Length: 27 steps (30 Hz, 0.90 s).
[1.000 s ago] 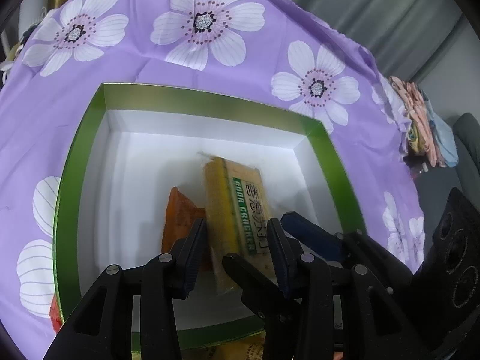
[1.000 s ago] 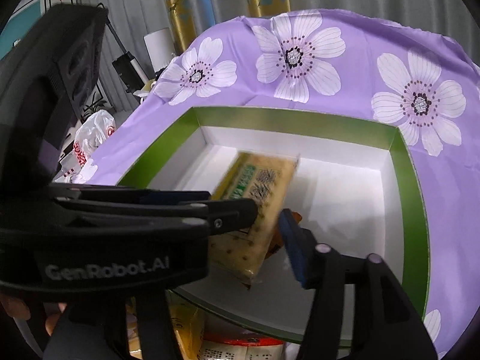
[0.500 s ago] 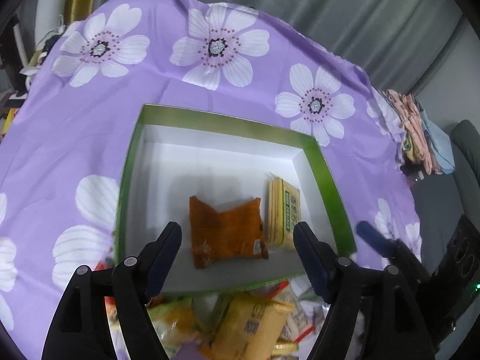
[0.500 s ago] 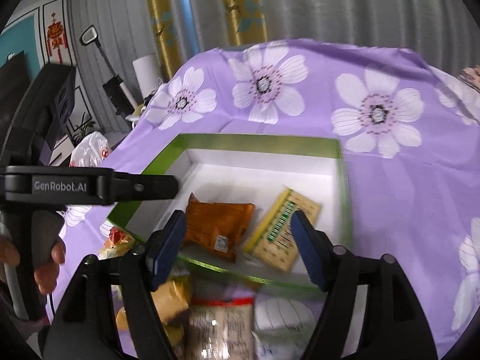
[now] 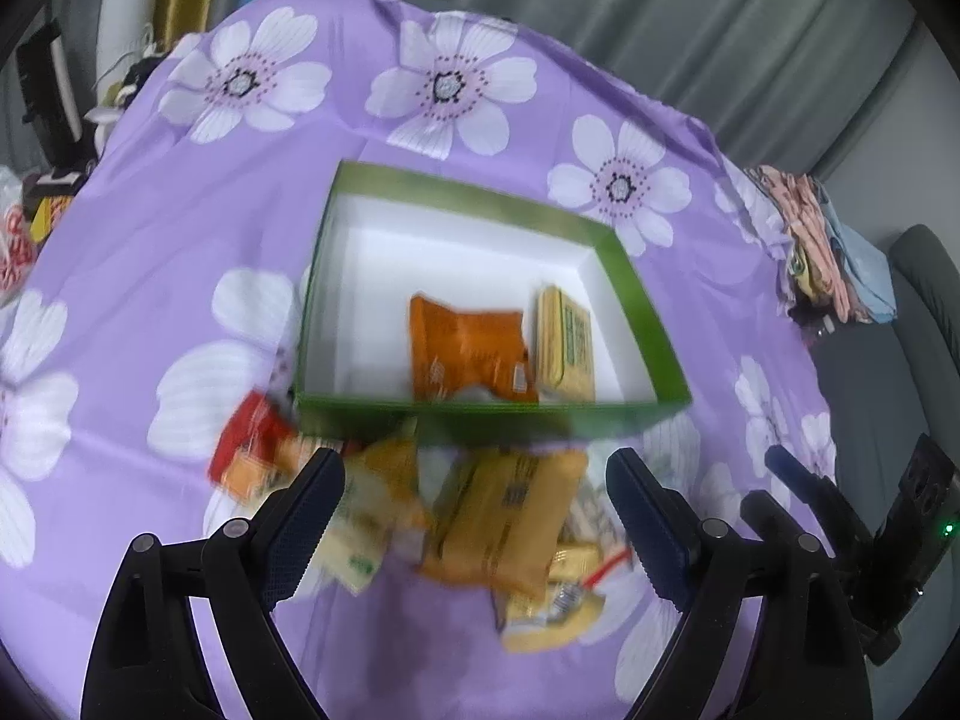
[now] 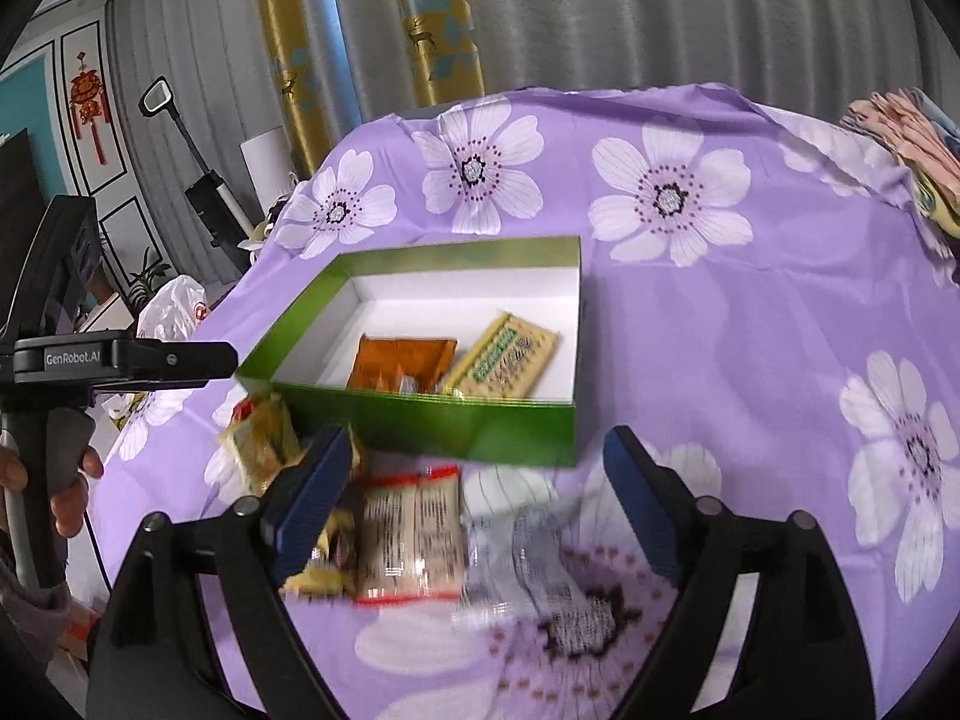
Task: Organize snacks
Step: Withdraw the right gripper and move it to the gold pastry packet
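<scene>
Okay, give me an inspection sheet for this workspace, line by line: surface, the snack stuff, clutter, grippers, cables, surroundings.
Surface: purple floral tablecloth, wrinkled, covering the table.
Job's things: green box, open, white inside; orange packet and yellow cracker pack lie side by side in it. Loose snack pile on the cloth in front of the box.
Clutter: folded cloths at the table's far right edge.
Grippers: left gripper open, empty, over the pile; right gripper open, empty.
Cables: nothing seen clearly.
Surroundings: grey and gold curtains, white plastic bag.
</scene>
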{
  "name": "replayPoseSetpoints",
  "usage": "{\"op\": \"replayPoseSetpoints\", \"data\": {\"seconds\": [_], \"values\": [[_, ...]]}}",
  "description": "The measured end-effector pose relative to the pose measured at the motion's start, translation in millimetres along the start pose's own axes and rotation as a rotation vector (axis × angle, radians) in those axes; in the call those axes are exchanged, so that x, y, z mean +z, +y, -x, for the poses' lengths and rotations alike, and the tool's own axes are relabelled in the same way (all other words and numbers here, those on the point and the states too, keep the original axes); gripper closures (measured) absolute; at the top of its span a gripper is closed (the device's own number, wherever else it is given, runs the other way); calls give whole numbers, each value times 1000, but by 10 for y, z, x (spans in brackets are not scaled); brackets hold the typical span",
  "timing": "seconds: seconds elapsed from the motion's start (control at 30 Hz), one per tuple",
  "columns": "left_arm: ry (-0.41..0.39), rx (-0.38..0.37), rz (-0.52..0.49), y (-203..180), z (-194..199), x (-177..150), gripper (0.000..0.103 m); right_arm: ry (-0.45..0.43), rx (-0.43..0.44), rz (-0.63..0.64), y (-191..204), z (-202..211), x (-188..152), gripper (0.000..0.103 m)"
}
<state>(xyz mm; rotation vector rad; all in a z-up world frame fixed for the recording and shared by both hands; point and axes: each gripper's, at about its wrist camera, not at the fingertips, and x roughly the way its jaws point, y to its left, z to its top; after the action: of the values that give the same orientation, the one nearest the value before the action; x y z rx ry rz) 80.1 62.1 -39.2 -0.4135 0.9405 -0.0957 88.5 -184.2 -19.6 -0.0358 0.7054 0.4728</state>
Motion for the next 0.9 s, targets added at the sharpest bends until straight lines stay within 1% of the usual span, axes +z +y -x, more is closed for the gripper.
{"op": "replayPoseSetpoints", "data": {"seconds": [0.03,0.07,0.1,0.2,0.33,0.5,0.63,0.9], "values": [[1,1,3,0,18,-44,11,4,2,3,7,26,-48,15],[2,2,9,6,36,-94,7,9,8,7,18,48,-94,14],[2,-1,15,10,54,-145,5,15,13,12,41,60,-132,14],[19,-29,27,28,76,-299,5,32,29,32,108,110,-261,14],[53,-38,18,13,43,-519,5,63,57,75,246,131,-427,14],[87,-58,23,16,-3,-715,5,105,97,123,427,95,-616,14],[91,-33,-20,-47,-4,-837,5,132,122,149,549,36,-708,14],[74,-18,-100,-155,-17,-915,5,153,163,170,726,-144,-818,14]]}}
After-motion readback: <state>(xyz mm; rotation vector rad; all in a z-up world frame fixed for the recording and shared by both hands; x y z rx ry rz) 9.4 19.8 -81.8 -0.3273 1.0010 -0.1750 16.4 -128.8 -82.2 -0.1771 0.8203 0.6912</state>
